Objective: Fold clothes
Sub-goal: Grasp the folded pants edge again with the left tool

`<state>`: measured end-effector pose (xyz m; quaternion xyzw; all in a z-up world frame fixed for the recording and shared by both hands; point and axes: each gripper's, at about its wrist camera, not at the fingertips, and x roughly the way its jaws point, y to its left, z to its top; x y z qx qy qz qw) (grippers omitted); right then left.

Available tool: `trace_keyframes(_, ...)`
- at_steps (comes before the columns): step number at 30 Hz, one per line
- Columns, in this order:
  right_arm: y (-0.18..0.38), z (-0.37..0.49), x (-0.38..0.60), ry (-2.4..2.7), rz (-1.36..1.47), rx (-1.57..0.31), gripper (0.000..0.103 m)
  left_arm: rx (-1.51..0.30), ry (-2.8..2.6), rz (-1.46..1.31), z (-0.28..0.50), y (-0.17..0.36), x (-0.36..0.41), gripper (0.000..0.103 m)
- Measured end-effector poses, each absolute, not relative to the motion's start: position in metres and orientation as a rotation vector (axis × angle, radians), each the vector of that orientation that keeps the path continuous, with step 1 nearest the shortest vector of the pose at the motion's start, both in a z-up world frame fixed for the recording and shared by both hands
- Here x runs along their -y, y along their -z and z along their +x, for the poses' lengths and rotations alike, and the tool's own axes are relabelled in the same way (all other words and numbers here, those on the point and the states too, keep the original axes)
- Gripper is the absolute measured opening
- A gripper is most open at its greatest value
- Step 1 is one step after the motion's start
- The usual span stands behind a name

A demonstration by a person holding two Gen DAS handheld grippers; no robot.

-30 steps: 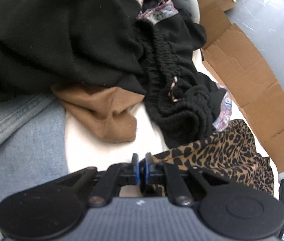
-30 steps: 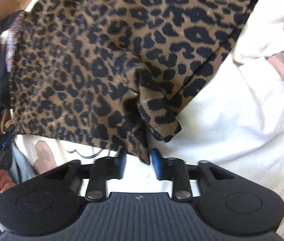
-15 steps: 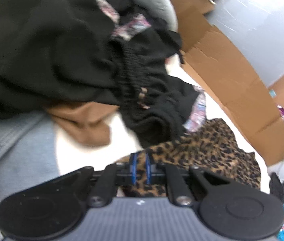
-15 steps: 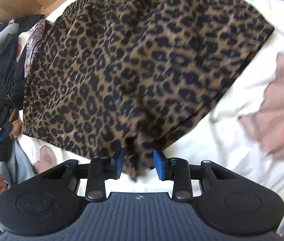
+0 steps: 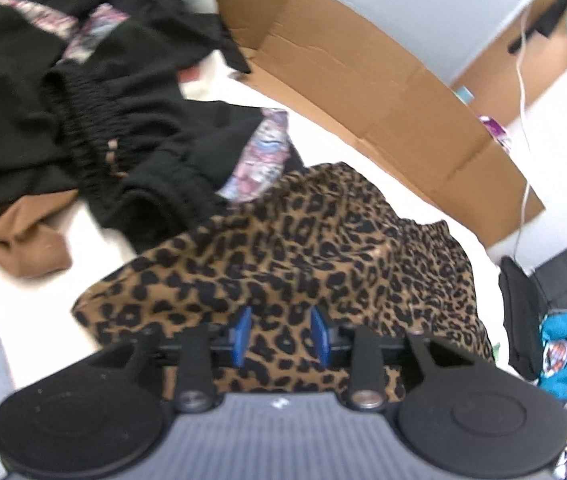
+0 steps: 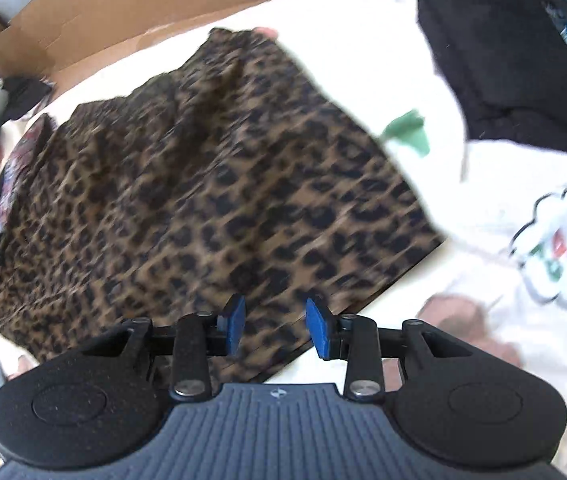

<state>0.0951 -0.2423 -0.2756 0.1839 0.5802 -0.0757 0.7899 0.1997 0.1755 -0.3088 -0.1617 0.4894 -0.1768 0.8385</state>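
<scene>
Both grippers over the leopard-print garment (image 5: 307, 248), which lies spread on the white sheet (image 6: 363, 60). Left gripper (image 5: 279, 334): jaws opening, blue pads (image 5: 240, 334) apart, cloth beneath and between them but not pinched. Right gripper (image 6: 275, 330): jaws opening too, a moderate gap, clear of the fabric's near edge (that view is blurred). In the left view a heap of black clothes (image 5: 95, 120) sits at ten o'clock of the garment, a cardboard box (image 5: 363, 80) at one o'clock.
</scene>
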Motion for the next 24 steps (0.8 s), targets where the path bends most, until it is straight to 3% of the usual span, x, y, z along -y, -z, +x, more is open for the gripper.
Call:
trace_keyframes(9, 0.296, 0.080, 0.299, 0.130, 0.402, -1.079, 0.041, -1.160, 0.512, -0.225, 0.179, 0.315, -0.114, 0.044)
trace_keyframes(15, 0.312, 0.067, 0.334, 0.115, 0.404, -0.970, 0.043, -1.194, 0.626, -0.090, 0.156, 0.315, -0.071, 0.051)
trace_keyframes(18, 0.324, 0.061, 0.345, 0.110, 0.403, -0.948, 0.048, -1.235, 0.686, -0.034, 0.146, 0.317, -0.049, 0.055)
trace_keyframes(24, 0.349, 0.054, 0.364, 0.095, 0.508, -0.959, 0.048, -1.320, 0.765, 0.040, 0.132, 0.319, -0.022, 0.058)
